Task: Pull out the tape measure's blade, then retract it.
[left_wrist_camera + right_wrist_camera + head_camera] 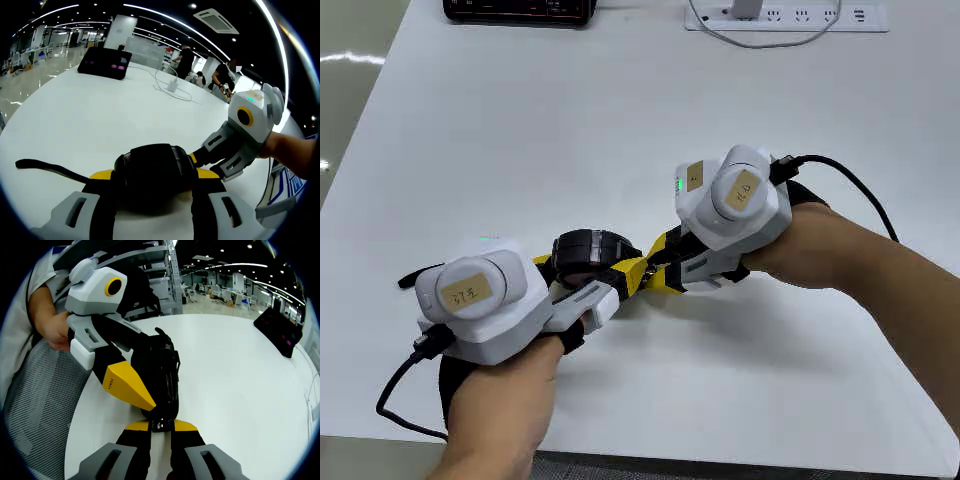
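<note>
Our left tool [155, 176] clamps the round black tape measure [588, 255] on the white bench [620, 120]; our right tool [161, 427] pinches its blade tip [161, 421]; step 1, we judge, needs a steady outward pull.

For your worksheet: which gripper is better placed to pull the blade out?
Right. The right gripper pinches the tape measure at its front, likely the blade tip; the left gripper clamps its case.

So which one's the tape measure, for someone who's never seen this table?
On the white table, near its front edge, the left gripper and right gripper meet tip to tip. The tape measure is the round black case clamped in the left one. It is all black, while the jaws around it have yellow tips.
</note>
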`<state>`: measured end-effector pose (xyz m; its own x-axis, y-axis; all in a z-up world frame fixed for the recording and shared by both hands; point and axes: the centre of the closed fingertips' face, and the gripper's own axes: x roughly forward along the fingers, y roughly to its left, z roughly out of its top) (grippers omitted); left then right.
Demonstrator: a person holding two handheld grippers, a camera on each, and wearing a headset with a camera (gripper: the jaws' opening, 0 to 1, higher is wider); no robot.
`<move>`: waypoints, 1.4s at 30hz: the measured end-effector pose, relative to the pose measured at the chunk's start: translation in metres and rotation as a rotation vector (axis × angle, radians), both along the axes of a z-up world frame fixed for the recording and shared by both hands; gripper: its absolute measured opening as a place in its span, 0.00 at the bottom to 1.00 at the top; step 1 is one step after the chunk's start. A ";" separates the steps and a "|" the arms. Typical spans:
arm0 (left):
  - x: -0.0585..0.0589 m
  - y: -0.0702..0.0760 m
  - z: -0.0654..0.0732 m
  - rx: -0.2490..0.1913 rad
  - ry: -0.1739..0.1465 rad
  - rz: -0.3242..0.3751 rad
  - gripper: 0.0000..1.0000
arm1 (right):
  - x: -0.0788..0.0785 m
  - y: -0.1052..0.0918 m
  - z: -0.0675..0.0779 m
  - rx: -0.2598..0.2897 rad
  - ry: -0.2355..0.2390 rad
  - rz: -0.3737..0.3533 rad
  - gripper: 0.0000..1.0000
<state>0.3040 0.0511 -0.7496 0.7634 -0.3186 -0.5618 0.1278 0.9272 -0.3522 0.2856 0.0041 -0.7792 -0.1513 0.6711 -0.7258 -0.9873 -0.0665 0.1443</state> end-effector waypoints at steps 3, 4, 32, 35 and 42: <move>0.000 0.000 0.000 0.000 -0.001 0.000 0.56 | 0.000 0.000 0.000 0.006 0.001 -0.008 0.11; 0.000 0.000 0.000 0.000 -0.001 0.000 0.56 | 0.000 0.000 0.000 0.006 0.001 -0.009 0.11; -0.002 -0.003 0.002 -0.017 0.011 -0.013 0.58 | 0.002 -0.004 0.007 0.012 -0.006 -0.052 0.25; -0.001 -0.003 0.003 -0.028 0.014 -0.009 0.59 | 0.001 -0.004 0.009 0.023 0.014 -0.068 0.29; 0.000 -0.003 0.005 -0.017 0.004 -0.015 0.60 | 0.001 -0.003 0.012 0.029 0.013 -0.072 0.32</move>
